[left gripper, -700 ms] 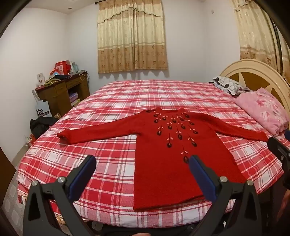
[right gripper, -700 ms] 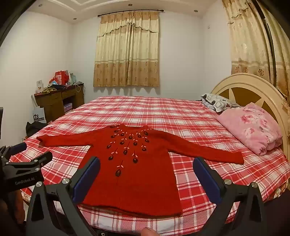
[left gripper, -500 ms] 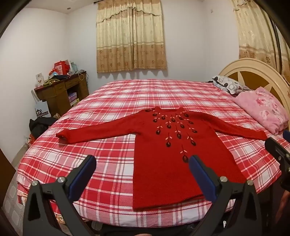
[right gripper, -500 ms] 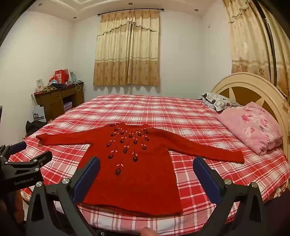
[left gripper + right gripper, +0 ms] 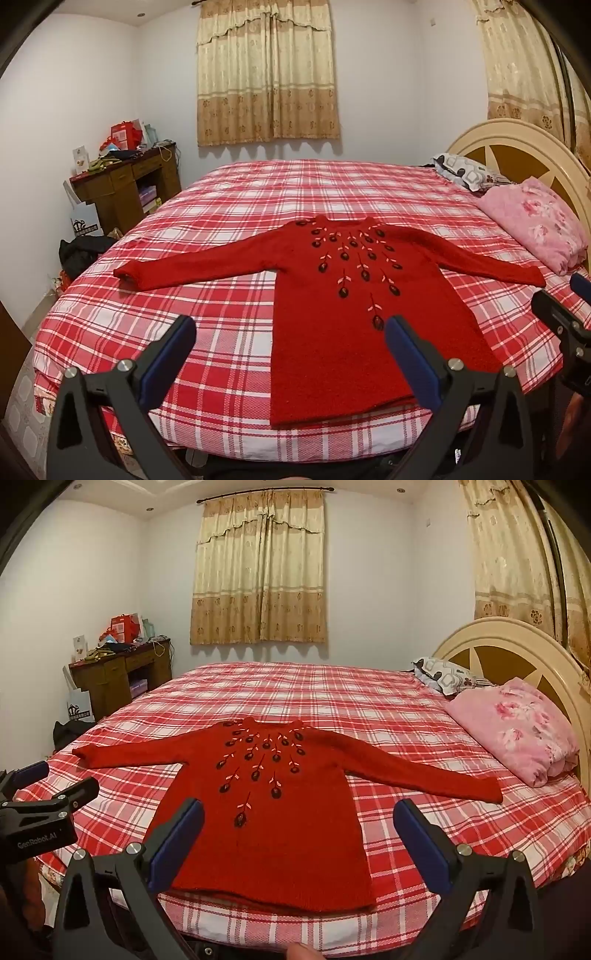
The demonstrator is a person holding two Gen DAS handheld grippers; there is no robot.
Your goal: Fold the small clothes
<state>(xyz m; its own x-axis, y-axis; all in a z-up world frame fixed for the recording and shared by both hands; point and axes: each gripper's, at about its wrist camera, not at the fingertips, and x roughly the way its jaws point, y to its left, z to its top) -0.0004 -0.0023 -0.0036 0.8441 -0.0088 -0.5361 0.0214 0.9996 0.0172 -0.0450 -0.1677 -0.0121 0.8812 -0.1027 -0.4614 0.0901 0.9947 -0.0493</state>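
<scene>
A small red knitted sweater (image 5: 332,332) (image 5: 273,830) with dark embroidered flowers lies flat on the red checked bed (image 5: 221,206) (image 5: 369,709), both sleeves stretched out sideways and the hem near the front edge. My left gripper (image 5: 290,332) hovers open above the hem's left part, nothing between its blue pads. My right gripper (image 5: 299,816) is open too, hanging over the hem's right part without touching it. Each gripper shows at the edge of the other's view.
A pink flowered pillow (image 5: 535,221) (image 5: 517,727) and a patterned pillow (image 5: 443,675) lie by the cream headboard (image 5: 517,646) on the right. A cluttered wooden desk (image 5: 122,184) stands at the left wall, with bags on the floor beside the bed.
Both views have shifted very slightly; the sweater sits a touch lower in the left wrist view. The sweater lies as before and both grippers stay open.
</scene>
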